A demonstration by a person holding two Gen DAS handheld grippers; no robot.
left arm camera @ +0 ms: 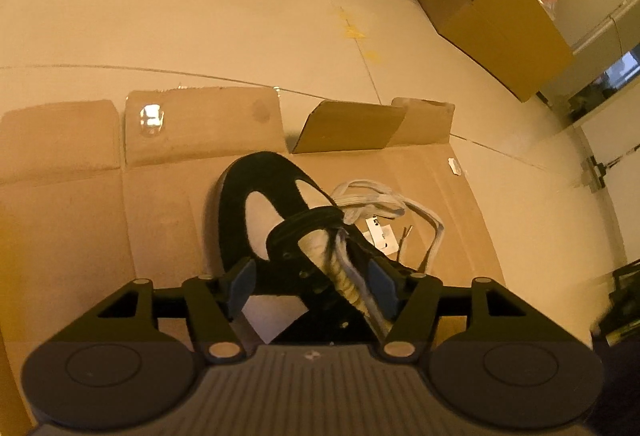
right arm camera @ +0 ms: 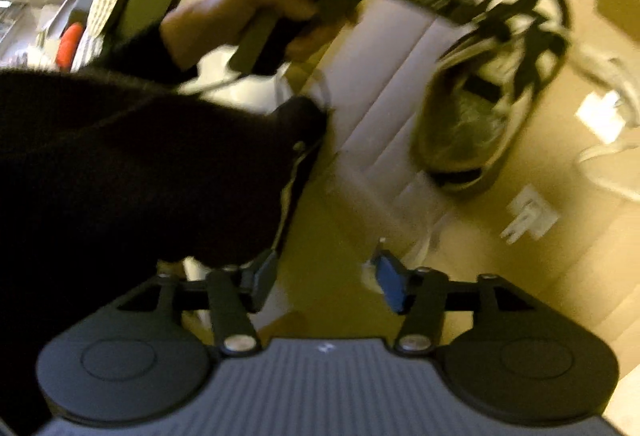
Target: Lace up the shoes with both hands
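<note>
The left gripper (left arm camera: pixel 314 286), jaws apart and gripping nothing, straddles the shoe (left arm camera: pixel 276 220), toe pointing away; the right gripper (right arm camera: pixel 328 280), open and empty, hangs well short

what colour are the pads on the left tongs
Blue pads on black tongs, clearest in the left wrist view.

No wording is showing clearly enough to be read in either view. A small white tag (left arm camera: pixel 381 234) is lying just beside the shoe (left arm camera: pixel 256 212) on the flattened cardboard (left arm camera: pixel 160 228), carrying dark marks too small to make out. In the blurred right wrist view, a white label (right arm camera: pixel 530 214) is lying on the cardboard near the shoe, showing blocky printing that is staying illegible
</note>
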